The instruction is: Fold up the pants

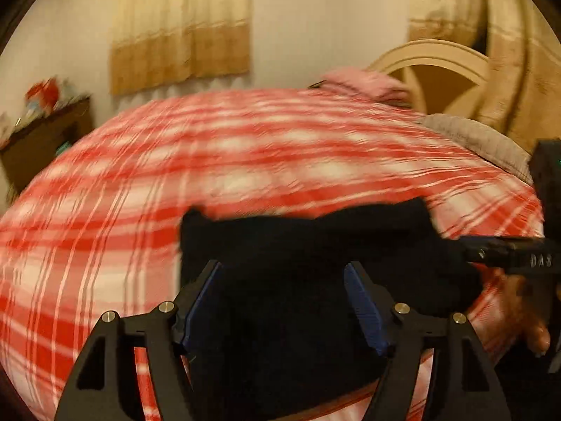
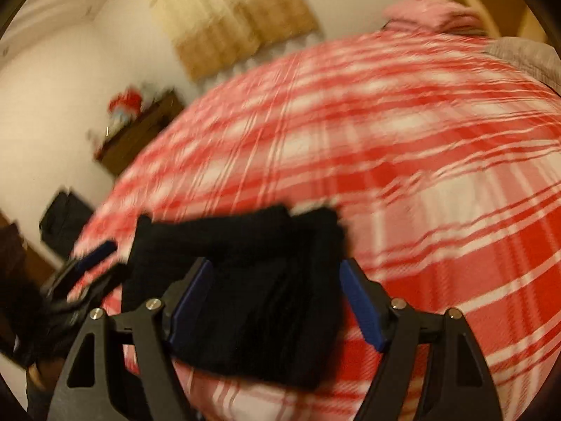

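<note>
The black pants lie folded into a compact bundle on a red and white plaid bedspread. My left gripper is open, its blue pads on either side of the bundle's near part. The right gripper shows at the right edge of the left wrist view. In the right wrist view the pants lie between the wide-open fingers of my right gripper. The left gripper shows at the left of that view. Both views are blurred by motion.
A pink pillow and a grey cloth lie at the bed's far end by a cream headboard. A dark wooden cabinet with red items stands left. Tan curtains hang on the wall.
</note>
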